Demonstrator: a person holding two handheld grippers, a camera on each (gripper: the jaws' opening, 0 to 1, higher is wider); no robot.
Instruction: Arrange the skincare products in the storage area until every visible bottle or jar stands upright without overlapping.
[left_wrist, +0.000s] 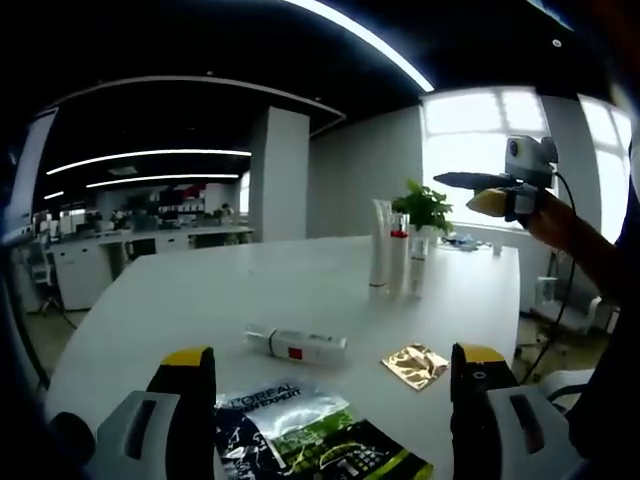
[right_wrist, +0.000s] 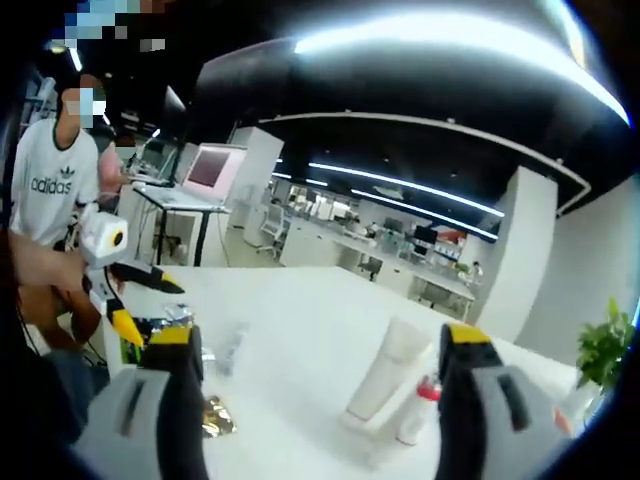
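bench (left_wrist: 200, 300): white, carries everything
left tool (left_wrist: 325, 400): jaws apart, empty, over a sachet (left_wrist: 310, 435)
right tool (right_wrist: 315, 390): jaws apart, empty
tall tube (left_wrist: 381, 243): upright, far side
bottle (left_wrist: 298, 344): lying flat, long axis left-right across the left gripper view
foil packet (left_wrist: 414, 365): flat, beside bottle

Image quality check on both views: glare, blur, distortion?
Left gripper view: the window is blown out and backlights the plant and upright tube; the lying bottle is fairly sharp; fisheye bends the ceiling light strip. Right gripper view: softer overall, the ceiling light smears into glare, and the white tube and small bottle look blurred.
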